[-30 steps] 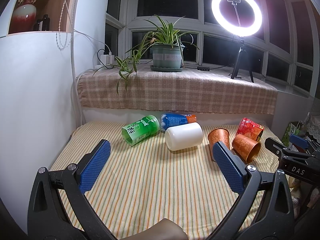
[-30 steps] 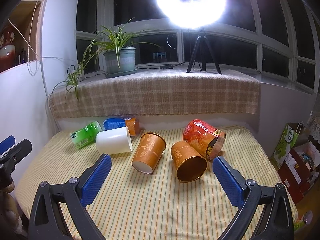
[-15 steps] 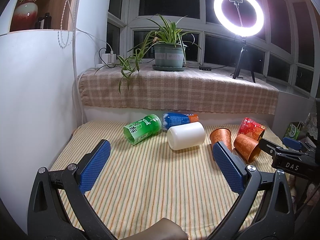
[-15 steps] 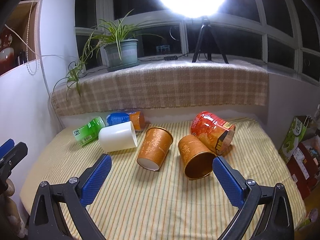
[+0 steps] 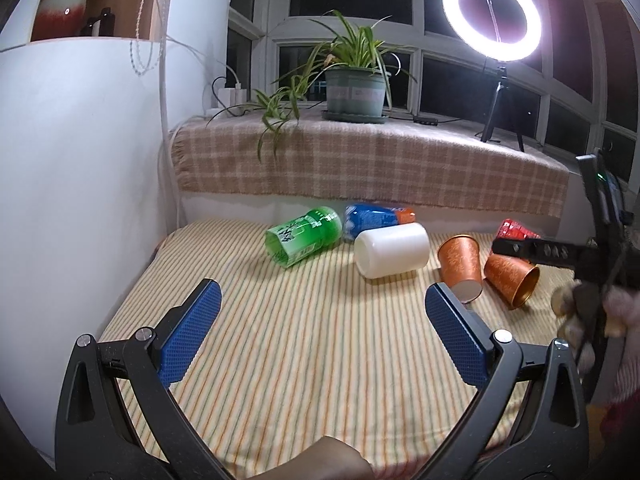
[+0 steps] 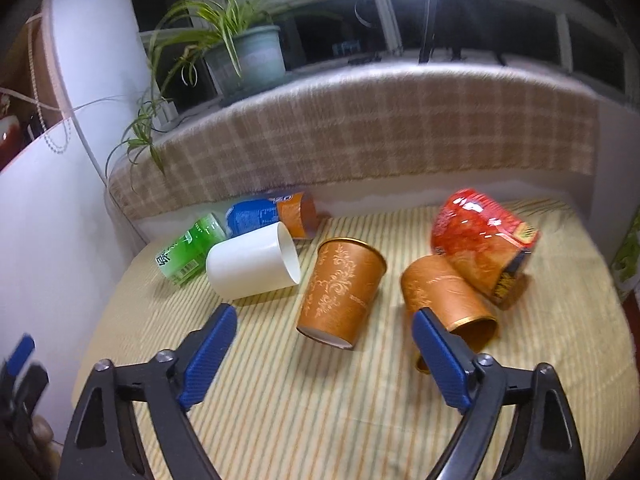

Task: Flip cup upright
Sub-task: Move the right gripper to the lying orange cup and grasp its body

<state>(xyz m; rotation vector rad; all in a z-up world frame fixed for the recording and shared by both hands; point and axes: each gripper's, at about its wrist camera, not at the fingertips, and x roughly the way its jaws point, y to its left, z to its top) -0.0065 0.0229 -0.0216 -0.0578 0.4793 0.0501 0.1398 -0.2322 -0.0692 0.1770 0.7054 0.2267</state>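
orange cup [image 6: 340, 292] on its side, right gripper [image 6: 324, 344] fingers apart

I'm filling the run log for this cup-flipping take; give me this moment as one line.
phase: approach | right gripper: open, nearest orange patterned cup lying on side | left gripper: open, holding nothing | white cup: on side | none upright

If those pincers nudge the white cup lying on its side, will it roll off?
Likely yes: the white cup lies on its round side. It looks hollow, so probably light. The striped cloth may slow it.
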